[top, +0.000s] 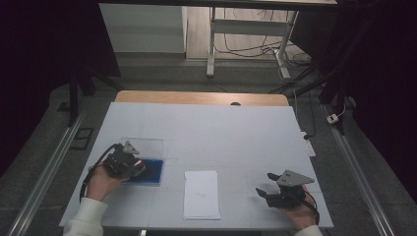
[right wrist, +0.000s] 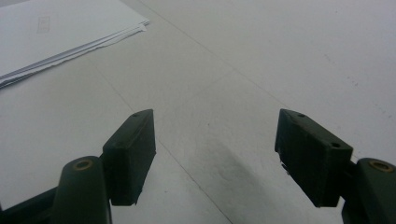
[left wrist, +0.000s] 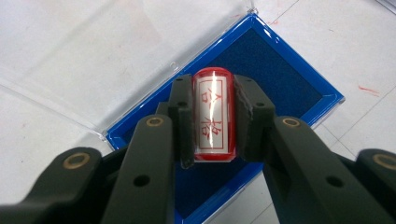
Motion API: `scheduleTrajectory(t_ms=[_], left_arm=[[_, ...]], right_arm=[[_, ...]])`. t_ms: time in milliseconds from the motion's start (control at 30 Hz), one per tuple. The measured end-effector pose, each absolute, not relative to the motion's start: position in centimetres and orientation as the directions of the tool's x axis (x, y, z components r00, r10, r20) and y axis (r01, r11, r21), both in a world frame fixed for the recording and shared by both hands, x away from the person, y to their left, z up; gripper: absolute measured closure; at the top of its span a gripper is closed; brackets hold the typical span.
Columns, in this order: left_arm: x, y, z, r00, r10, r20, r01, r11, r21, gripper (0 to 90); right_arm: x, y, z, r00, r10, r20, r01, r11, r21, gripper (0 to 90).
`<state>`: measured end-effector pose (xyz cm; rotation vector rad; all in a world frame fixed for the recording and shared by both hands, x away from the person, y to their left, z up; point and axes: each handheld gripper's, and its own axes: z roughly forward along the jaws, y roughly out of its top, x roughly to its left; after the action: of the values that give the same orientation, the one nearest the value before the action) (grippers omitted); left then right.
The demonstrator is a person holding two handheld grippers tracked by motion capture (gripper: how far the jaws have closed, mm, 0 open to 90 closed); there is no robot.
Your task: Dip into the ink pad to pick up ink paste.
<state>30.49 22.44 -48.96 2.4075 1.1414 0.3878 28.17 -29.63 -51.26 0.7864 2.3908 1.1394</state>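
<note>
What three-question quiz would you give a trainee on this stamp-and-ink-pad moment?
1. True or false: the left gripper is shut on the red stamp.
2. What lies beneath the stamp: (a) the paper stack, (b) the blue ink pad, (c) bare table?
3. How do the right gripper jaws stand?

Key: 1. True. 2. (b). 3. Open, with nothing between them, over the table beside the paper stack.
</note>
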Motion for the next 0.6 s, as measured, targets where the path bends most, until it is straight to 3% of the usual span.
scheduleTrajectory(t_ms=[600], left_arm=[[30.52, 22.73, -48.87, 0.622, 0.781, 0.047, 0.653, -0.551, 0.52, 71.0]], right_arm=[[28.17, -29.58, -51.25, -0.776, 0.623, -0.096, 0.32, 0.52, 0.792, 28.4]])
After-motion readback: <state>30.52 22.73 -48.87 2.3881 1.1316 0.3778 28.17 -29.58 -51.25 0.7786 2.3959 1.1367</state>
